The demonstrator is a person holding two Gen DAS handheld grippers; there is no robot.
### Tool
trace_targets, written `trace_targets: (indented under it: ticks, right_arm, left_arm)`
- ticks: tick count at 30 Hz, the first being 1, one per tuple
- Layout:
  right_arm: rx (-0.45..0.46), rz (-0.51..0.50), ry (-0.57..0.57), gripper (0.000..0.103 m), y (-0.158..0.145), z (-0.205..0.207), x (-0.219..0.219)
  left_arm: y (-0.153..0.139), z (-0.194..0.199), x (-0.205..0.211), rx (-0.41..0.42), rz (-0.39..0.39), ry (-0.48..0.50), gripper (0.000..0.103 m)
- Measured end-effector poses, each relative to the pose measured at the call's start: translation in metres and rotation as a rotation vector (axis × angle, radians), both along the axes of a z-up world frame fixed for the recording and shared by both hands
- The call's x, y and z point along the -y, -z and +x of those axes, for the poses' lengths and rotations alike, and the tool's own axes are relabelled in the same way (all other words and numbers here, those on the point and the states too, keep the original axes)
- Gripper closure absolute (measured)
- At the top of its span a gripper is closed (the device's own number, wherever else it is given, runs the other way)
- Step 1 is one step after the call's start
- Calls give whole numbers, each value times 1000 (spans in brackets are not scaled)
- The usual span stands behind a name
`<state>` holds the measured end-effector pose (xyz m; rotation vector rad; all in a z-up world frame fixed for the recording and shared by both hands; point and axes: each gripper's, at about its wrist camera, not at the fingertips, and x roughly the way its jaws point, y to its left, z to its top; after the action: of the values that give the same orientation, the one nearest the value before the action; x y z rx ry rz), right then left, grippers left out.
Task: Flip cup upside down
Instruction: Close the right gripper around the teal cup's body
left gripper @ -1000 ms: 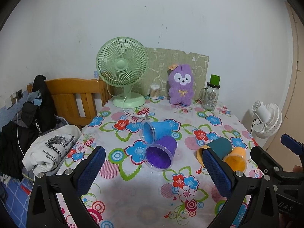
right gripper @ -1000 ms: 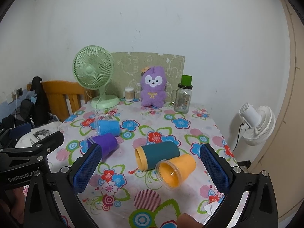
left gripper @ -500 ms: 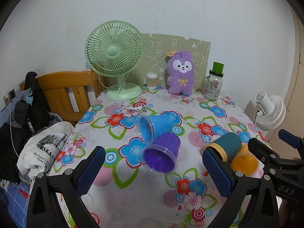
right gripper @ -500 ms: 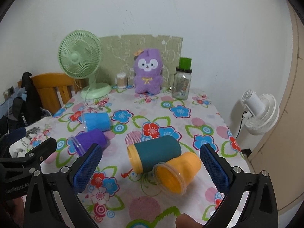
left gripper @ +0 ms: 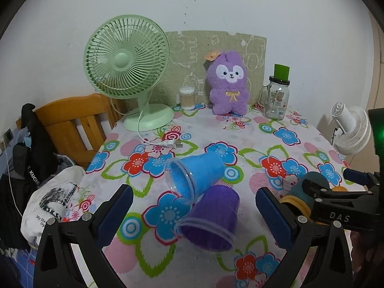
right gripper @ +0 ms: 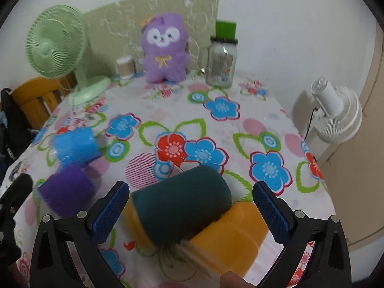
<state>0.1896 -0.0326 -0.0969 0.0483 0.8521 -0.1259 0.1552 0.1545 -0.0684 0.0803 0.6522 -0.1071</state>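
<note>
Four cups lie on their sides on the flowered tablecloth [left gripper: 240,124], in two touching pairs. None is yet inverted.

**Left gripper** [left gripper: 194,212]: your jaws stand wide open and hold nothing. The purple cup [left gripper: 211,218] lies directly ahead, between the two pads and low in the frame. Its long axis runs roughly along your line of sight, tilted slightly: the open rim faces you and down-left, the base points away. The blue cup [left gripper: 196,172] lies just behind it, touching it, with its mouth facing left and toward you.

**Right gripper** [right gripper: 192,212]: your jaws are also fully spread and empty. The teal cup [right gripper: 180,204] lies between the pads, with its axis crossing the gap on a diagonal: the yellow-rimmed mouth sits near the left pad and the closed base points up-right. The orange cup [right gripper: 228,242] rests against it on the near right side, mouth toward you. This view is blurred, so the exact contact line cannot be read.

Judgement: each gripper is nearest its own pair. The right gripper is closest to a cup. A grasp on the teal cup would need the pads across its diameter, so rotate your wrist before closing. Expect the neighbouring orange cup to roll if nudged.
</note>
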Motion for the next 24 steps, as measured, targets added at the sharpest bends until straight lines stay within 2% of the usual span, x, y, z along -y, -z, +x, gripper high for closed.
trace_targets:
  ticks: [12, 14, 16, 18, 21, 24]
  right_arm:
    - [-131, 73, -53, 0, 27, 37, 2]
    - [-138, 76, -63, 4, 27, 38, 2]
    - [-146, 88, -70, 15, 26, 38, 3]
    - [-151, 113, -72, 21, 25, 37, 5]
    - [-163, 139, -87, 25, 24, 34, 4]
    - [-181, 154, -110, 25, 25, 33, -3]
  left_arm:
    - [6, 10, 8, -10, -4, 14, 0]
    - [6, 10, 6, -7, -14, 6, 0]
    - [4, 9, 3, -5, -21, 0, 0]
    - [2, 8, 2, -3, -24, -1, 0]
    - [0, 4, 1, 4, -27, 0, 0]
    - [-2, 0, 0, 10, -33, 0, 0]
